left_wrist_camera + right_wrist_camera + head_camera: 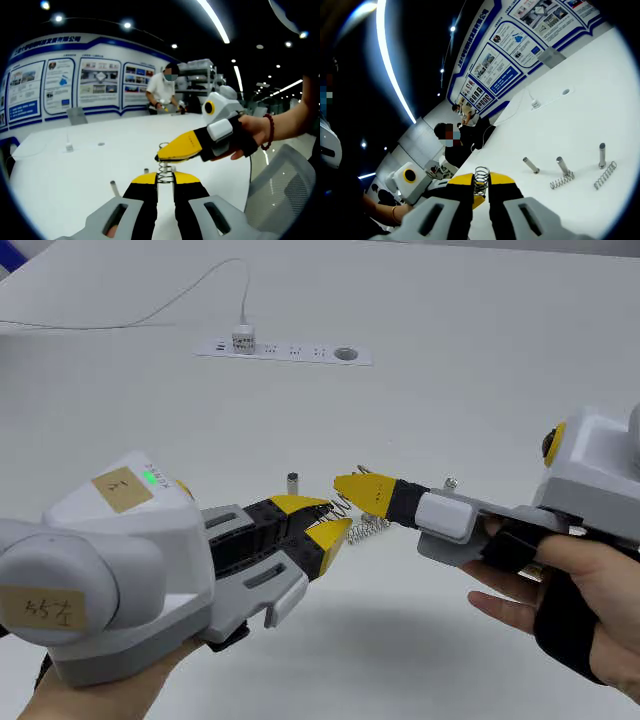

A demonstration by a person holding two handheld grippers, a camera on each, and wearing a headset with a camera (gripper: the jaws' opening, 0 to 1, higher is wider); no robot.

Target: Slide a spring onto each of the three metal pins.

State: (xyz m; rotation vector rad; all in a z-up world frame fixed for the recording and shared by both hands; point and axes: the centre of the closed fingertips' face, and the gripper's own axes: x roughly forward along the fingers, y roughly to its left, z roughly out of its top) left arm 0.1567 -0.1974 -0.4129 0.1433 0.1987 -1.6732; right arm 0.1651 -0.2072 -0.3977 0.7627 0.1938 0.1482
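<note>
One spring [345, 504] hangs in the air between both grippers. My right gripper [352, 487] comes in from the right, shut on its upper end. My left gripper [318, 520] reaches up from the lower left, its yellow jaws closed around the lower end. In the left gripper view the spring [164, 167] stands between my left gripper [165, 178] and the right gripper [167, 156]. In the right gripper view the spring [481, 175] sticks up from my right gripper [481, 182]. Three metal pins [530, 165] [561, 164] [602, 155] stand bare on the white table.
Two loose springs [562, 179] [605, 175] lie beside the pins. One pin [293, 482] stands just beyond the left jaws. A white power strip [285, 350] with a cable lies at the back. A person [162, 92] stands at the table's far end.
</note>
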